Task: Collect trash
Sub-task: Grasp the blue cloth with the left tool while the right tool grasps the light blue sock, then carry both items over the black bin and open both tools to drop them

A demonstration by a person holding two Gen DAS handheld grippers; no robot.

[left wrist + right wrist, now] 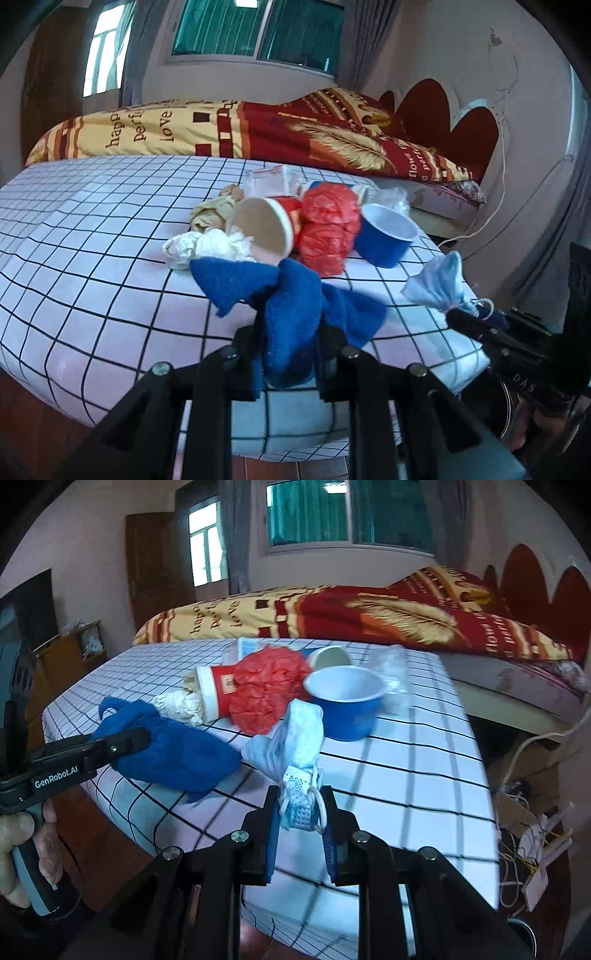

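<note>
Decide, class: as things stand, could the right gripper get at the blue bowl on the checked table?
Probably not yet. The right gripper is shut on the crumpled face mask, so its fingers are occupied, and the mask hangs between it and the blue bowl. Otherwise the bowl's near side looks unobstructed.

Left tongs [286,354] — clamped on blue cloth [291,295]; right tongs [461,314] pinching face mask [439,284]; checked surface [92,258] — cups, red bag [328,229] piled far.
</note>
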